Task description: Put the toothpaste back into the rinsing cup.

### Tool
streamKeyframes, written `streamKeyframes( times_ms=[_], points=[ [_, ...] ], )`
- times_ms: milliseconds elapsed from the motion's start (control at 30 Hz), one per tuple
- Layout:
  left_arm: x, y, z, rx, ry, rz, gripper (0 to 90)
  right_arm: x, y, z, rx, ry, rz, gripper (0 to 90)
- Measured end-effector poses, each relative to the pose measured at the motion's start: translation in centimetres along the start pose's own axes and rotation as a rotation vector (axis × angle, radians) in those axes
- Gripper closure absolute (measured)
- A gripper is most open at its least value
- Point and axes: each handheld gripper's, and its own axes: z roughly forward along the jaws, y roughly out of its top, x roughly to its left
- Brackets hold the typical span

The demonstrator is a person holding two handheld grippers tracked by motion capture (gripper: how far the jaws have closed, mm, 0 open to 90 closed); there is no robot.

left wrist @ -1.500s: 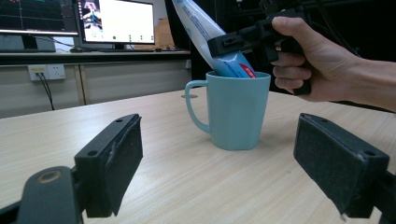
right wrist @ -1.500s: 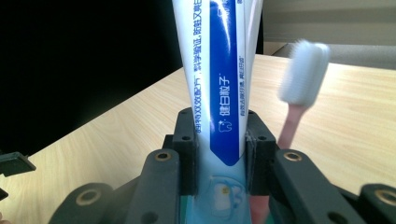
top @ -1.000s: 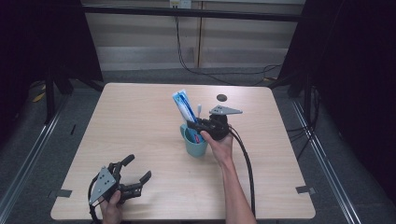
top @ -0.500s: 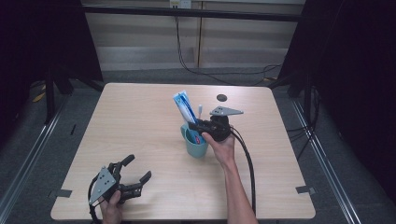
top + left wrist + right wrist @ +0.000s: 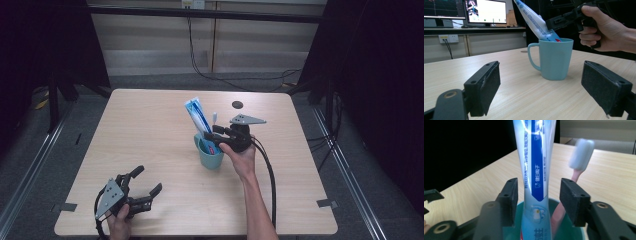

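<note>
At the near left corner of the bench (image 5: 150, 125), the left claw (image 5: 142, 187) sits where it was a second ago, jaws wide apart and empty. Mid-bench, a teal mug (image 5: 210, 152) holds a blue and white toothpaste tube (image 5: 197, 116) and a pink toothbrush (image 5: 580, 162), both leaning up out of it. The right claw (image 5: 214, 136) hovers at the mug's rim; its jaws have just been opening and now stand apart either side of the tube, pads clear of it. Beyond, a small dark disc (image 5: 237, 104) lies near the far edge.
</note>
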Motion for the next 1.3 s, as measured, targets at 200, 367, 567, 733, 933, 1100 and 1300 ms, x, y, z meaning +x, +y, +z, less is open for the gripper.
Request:
streamKeyframes(
  times_ms=[200, 367, 567, 733, 933, 1100, 1300],
  points=[
    [0.0, 0.0, 0.0, -0.004, 0.004, -0.007, 15.6, -0.3, -0.2, -0.7, -0.012, -0.012, 0.027, 36.3],
    [0.0, 0.0, 0.0, -0.004, 0.006, -0.007, 15.6, -0.5, -0.3, -1.2, -0.009, -0.027, 0.038, 27.5],
    [0.0, 0.0, 0.1, -0.004, 0.005, -0.004, 15.6, -0.5, -0.1, -2.2, -0.028, -0.055, 0.034, 22.4],
    [0.0, 0.0, 0.0, -0.001, 0.009, 0.0, 15.6, -0.5, 0.1, -2.9, -0.041, -0.074, 0.026, 20.1],
    [0.0, 0.0, 0.0, 0.003, 0.026, -0.004, 15.6, -0.6, 0.1, -3.8, -0.038, -0.116, 0.019, 16.1],
    [0.0, 0.0, 0.0, 0.003, 0.028, -0.005, 15.5, -0.8, -0.1, -4.8, -0.064, -0.152, 0.015, 15.7],
    [0.0, 0.0, 0.0, 0.005, 0.028, -0.003, 15.6, -1.2, -1.1, -6.0, -0.059, -0.185, 0.016, 14.3]
  ],
)
